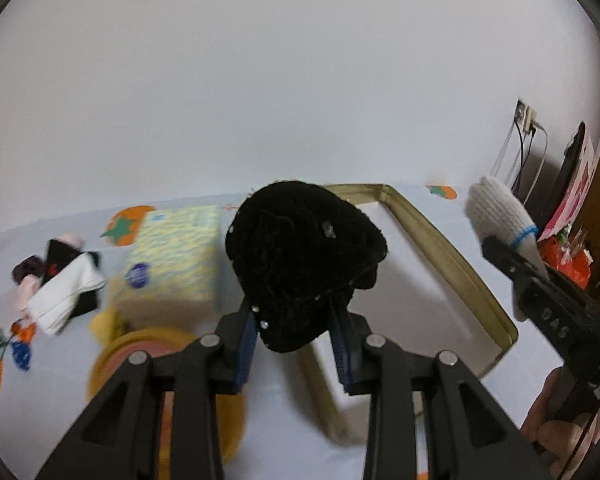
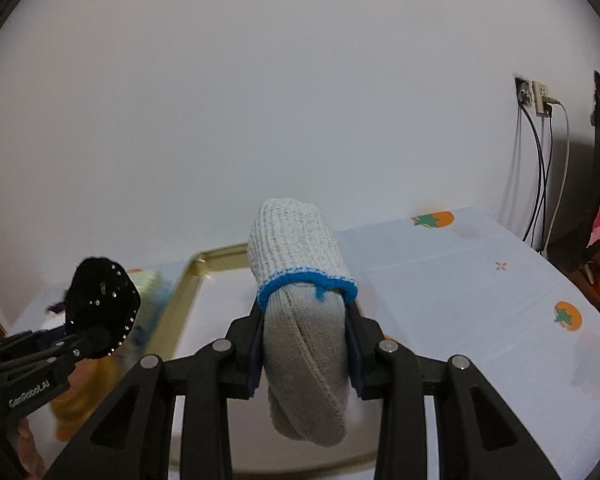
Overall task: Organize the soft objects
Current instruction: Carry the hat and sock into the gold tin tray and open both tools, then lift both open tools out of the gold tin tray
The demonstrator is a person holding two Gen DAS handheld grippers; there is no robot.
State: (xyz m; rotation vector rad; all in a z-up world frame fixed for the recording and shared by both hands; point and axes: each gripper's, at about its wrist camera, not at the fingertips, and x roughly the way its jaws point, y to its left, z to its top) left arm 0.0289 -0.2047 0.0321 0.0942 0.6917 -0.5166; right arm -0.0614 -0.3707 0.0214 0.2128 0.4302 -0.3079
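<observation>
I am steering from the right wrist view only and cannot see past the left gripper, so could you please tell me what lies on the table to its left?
Observer: A pile of socks lies at the far left, on the tablecloth.
Operator: Is anything between the socks and the tray?
Observer: Yes, a yellow tissue pack sits there, beside the tray.
Operator: What is the yellow thing near the left gripper?
Observer: A round yellow dish, below the left gripper, which is shut on the black hat.
</observation>
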